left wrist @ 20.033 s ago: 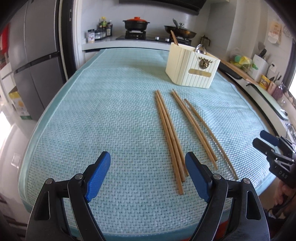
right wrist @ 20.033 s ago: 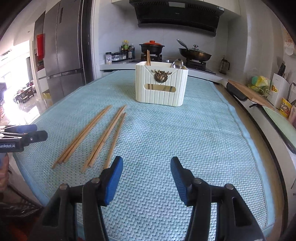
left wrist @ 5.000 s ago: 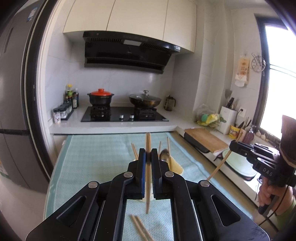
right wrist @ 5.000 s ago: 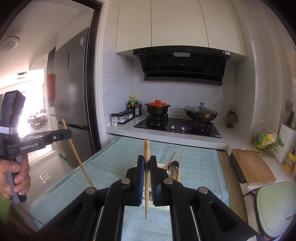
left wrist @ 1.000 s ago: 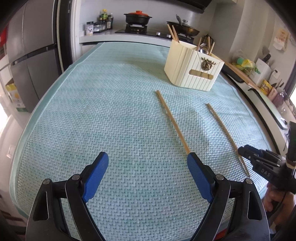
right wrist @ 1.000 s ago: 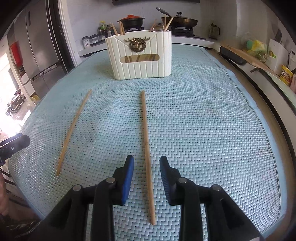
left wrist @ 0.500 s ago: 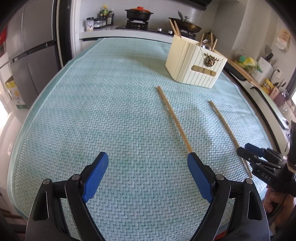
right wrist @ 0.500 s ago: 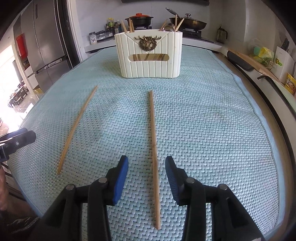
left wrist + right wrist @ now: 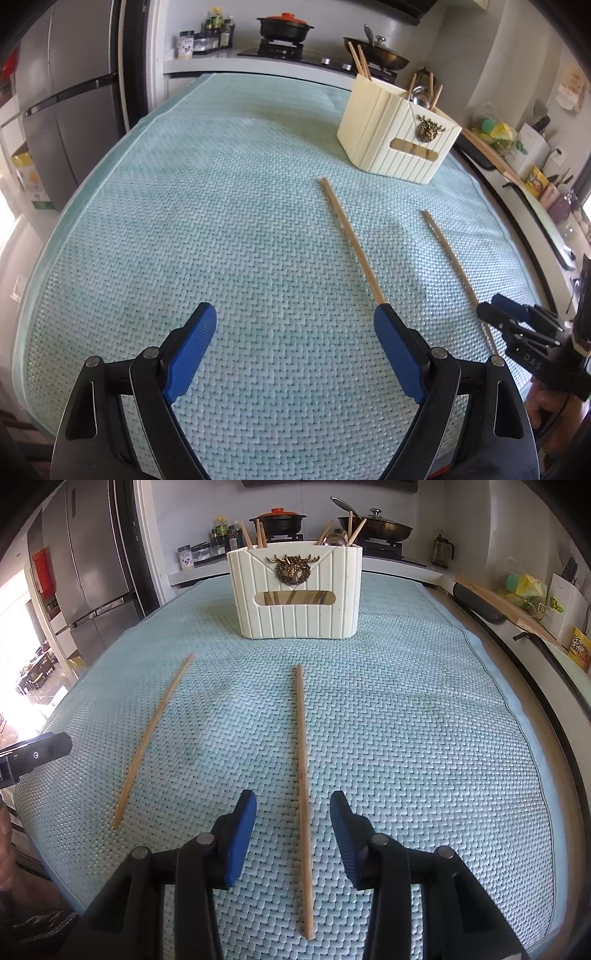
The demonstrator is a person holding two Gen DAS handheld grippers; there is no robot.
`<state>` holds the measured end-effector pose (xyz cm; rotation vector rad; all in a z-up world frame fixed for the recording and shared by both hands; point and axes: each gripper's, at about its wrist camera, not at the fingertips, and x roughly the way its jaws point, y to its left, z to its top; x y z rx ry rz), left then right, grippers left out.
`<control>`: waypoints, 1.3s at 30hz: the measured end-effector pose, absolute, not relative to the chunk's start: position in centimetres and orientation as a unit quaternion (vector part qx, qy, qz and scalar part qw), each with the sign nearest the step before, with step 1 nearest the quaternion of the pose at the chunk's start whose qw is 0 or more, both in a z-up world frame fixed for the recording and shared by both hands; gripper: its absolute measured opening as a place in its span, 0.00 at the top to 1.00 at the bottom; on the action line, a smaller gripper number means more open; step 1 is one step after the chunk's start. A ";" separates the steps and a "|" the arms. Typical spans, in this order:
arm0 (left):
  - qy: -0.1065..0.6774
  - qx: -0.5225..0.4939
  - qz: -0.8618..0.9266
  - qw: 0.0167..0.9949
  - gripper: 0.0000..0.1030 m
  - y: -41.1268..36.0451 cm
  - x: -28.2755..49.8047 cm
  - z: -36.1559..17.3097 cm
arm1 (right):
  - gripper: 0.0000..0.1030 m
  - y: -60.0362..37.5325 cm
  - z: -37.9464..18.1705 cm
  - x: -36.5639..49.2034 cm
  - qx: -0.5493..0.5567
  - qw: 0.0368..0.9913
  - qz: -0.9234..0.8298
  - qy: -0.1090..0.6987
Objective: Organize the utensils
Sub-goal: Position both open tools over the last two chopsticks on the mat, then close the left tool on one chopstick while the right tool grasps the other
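Two wooden chopsticks lie on the teal woven mat. In the left wrist view, one chopstick [image 9: 351, 240] runs up to my right fingertip, and the other chopstick [image 9: 452, 258] lies further right. My left gripper [image 9: 293, 328] is open wide and empty. My right gripper [image 9: 293, 812] is open, its jaws on either side of the near part of a chopstick [image 9: 301, 738]; the second chopstick [image 9: 151, 738] lies to its left. The cream utensil holder [image 9: 295, 590] stands beyond, holding chopsticks and a spoon. The right gripper also shows at the right edge of the left wrist view [image 9: 506, 314].
The mat [image 9: 221, 203] covers a table. A fridge [image 9: 85, 572] stands on the left. A stove with a pot [image 9: 277, 518] and a pan [image 9: 380, 526] is behind. A counter with a cutting board [image 9: 498, 602] and packets runs along the right.
My right gripper has opened slightly and come closer along the middle chopstick. My left gripper has edged forward toward the left chopstick's near end. Neither chopstick has moved.
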<state>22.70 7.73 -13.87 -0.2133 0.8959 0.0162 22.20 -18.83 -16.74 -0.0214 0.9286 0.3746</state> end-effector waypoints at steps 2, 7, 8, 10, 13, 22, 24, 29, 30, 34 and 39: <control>0.433 -0.105 0.010 0.895 0.14 7.9 22.7 -13.9 | 0.59 -18.9 -16.8 22.2 -0.010 0.877 0.181 0.445; 0.440 -0.122 0.009 0.890 0.14 8.5 23.2 -14.2 | 0.59 -19.2 -16.7 22.5 -0.008 0.878 0.180 0.443; 0.440 -0.127 0.007 0.889 0.14 8.7 23.4 -14.3 | 0.59 -19.4 -16.7 22.5 -0.007 0.880 0.179 0.441; 0.443 -0.133 0.004 0.886 0.14 8.8 24.0 -14.3 | 0.59 -19.8 -16.6 22.9 -0.007 0.881 0.175 0.439; 0.447 -0.130 -0.002 0.885 0.14 8.4 25.3 -14.4 | 0.59 -20.0 -16.5 23.7 -0.010 0.882 0.173 0.439; 0.451 -0.061 -0.023 0.890 0.15 4.6 31.7 -14.8 | 0.59 -18.0 -16.2 26.4 -0.029 0.876 0.204 0.435; 0.456 -0.045 -0.016 0.889 0.16 4.2 33.3 -15.3 | 0.59 -17.3 -16.6 27.7 -0.041 0.871 0.209 0.442; 0.486 -0.026 -0.010 0.874 0.19 4.1 36.6 -17.1 | 0.59 -15.2 -17.9 31.7 -0.062 0.851 0.220 0.473; 0.492 -0.025 -0.010 0.870 0.20 4.2 37.1 -17.4 | 0.59 -14.7 -18.1 32.3 -0.067 0.849 0.219 0.477; 0.496 -0.001 -0.001 0.868 0.21 4.1 39.0 -17.7 | 0.59 -13.3 -18.2 34.5 -0.079 0.844 0.218 0.483; 0.499 0.004 -0.010 0.866 0.55 3.5 40.0 -17.3 | 0.90 -12.7 -18.2 36.4 -0.082 0.838 0.219 0.493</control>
